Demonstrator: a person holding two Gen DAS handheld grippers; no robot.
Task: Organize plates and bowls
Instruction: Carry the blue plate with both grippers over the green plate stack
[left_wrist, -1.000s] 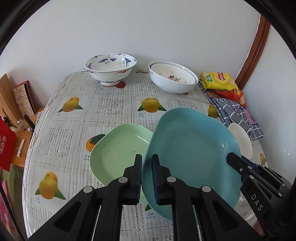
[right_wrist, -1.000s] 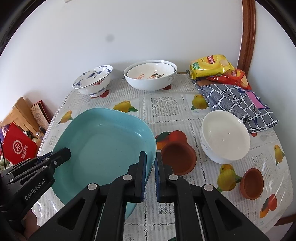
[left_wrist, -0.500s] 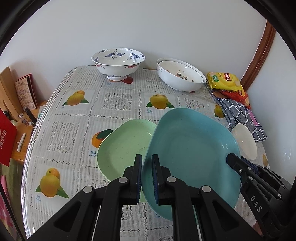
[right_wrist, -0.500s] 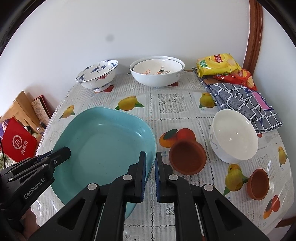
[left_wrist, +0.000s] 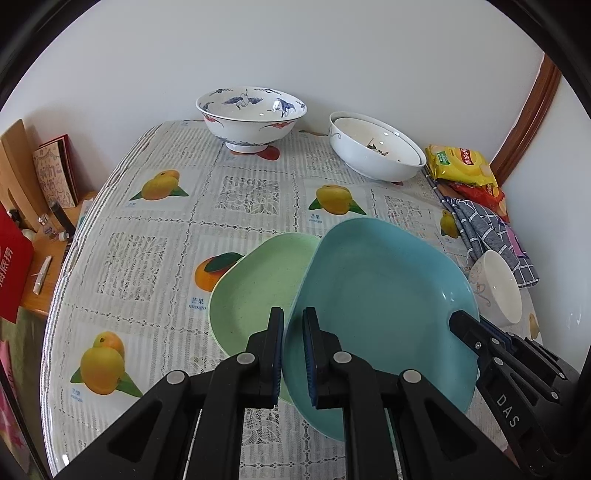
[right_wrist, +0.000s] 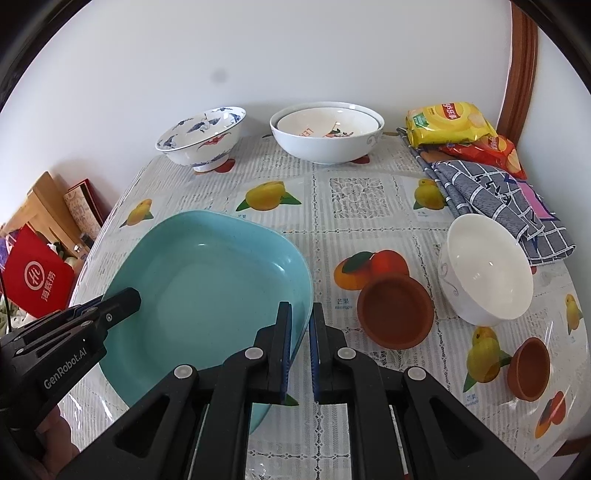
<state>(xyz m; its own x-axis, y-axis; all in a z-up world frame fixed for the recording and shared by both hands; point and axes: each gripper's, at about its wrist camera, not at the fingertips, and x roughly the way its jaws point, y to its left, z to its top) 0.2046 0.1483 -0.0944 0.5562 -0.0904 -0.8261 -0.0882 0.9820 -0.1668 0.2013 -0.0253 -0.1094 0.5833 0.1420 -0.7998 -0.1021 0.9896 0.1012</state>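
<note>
While pinching opposite rims of teal plate (left_wrist: 380, 306) with left tool (left_wrist: 293, 354) and right tool (right_wrist: 300, 349), held tilted above green plate (left_wrist: 255, 291) on tabletop (left_wrist: 155, 236): slip risk if either grip loosens.

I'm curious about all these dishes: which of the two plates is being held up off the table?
The square teal-blue plastic plate, pinched at opposite edges by both hand-held grippers. The pale green square plate lies flat on the tablecloth, partly beneath it.
</note>
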